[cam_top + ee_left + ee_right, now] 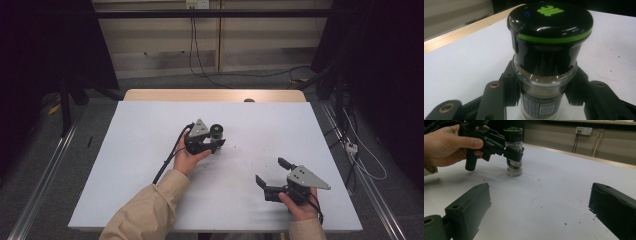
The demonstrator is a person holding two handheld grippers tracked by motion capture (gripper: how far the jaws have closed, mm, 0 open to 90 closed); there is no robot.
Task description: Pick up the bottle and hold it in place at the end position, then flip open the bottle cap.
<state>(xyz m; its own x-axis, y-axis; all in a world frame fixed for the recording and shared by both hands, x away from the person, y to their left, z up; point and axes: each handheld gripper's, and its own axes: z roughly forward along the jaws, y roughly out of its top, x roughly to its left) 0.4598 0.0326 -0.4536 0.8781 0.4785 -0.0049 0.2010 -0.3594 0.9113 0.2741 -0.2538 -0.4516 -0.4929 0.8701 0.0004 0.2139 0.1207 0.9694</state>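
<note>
A glass spice jar (217, 131) with a black cap and a green ring stands upright on the white tabletop (150, 150), near its middle. My left gripper (216, 140) is shut on the jar's glass body just below the cap. In the left gripper view the jar (549, 50) sits between the two black jaws, and brownish powder shows inside. In the right gripper view the jar (514, 152) is at the far left, with a hand and the left gripper (512, 153) around it. My right gripper (272, 171) is open near the front right, with nothing between its fingers (469, 207).
The table's wooden far edge (215, 95) runs behind the white surface. Small dark specks (565, 223) mark the tabletop between the grippers. Cables (197, 55) and metal rails (45, 170) lie on the floor around the table.
</note>
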